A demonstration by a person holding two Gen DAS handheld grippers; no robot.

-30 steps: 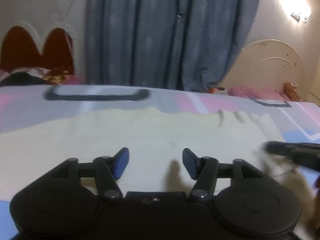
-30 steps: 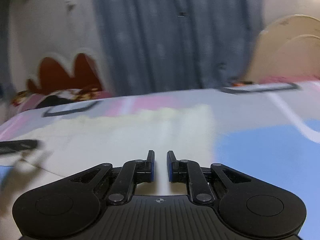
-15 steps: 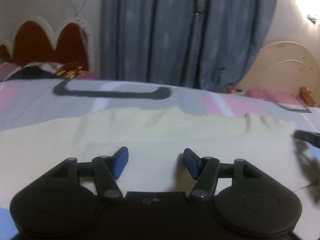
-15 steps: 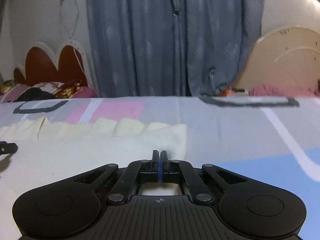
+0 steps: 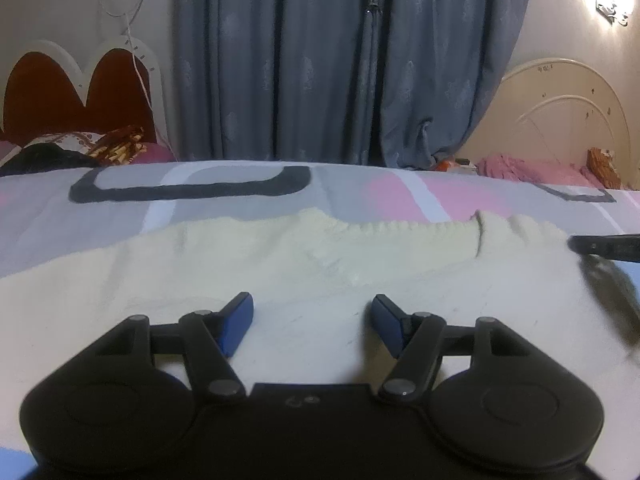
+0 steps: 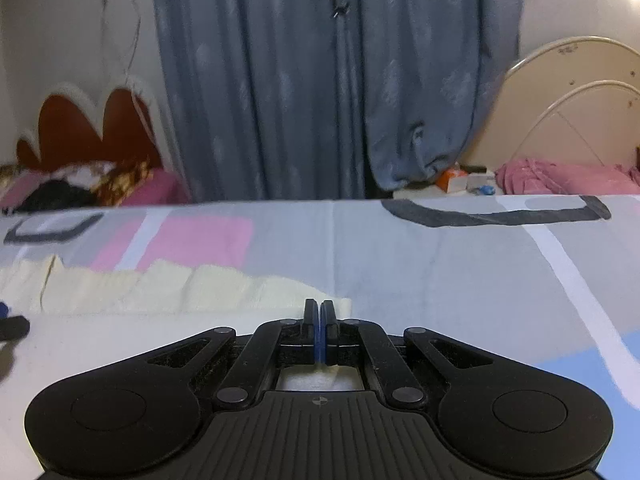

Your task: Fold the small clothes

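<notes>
A pale cream knitted garment [image 5: 320, 264] lies spread flat on the bed. It fills the near half of the left wrist view. My left gripper [image 5: 312, 304] hovers low over its middle; the jaws are opening and nothing is between the blue pads. In the right wrist view the same garment [image 6: 160, 292] reaches from the left edge to my right gripper [image 6: 319, 306]. That gripper is shut, pads together, at the garment's right corner; no cloth shows between them. The right gripper's tip [image 5: 600, 246] shows at the far right of the left view, and the left one [image 6: 12, 328] at the far left of the right view.
The bed sheet [image 5: 400, 196] has grey, pink, white and blue patches with dark outlines. Behind the bed hang blue-grey curtains [image 5: 340, 60]. A red headboard [image 5: 76, 96] with pillows stands at the left, a cream headboard [image 5: 560, 112] at the right.
My right gripper's jaws have closed fully, and it has travelled right along the garment to its right corner. The left gripper has stayed over the garment's middle, its jaws a little wider.
</notes>
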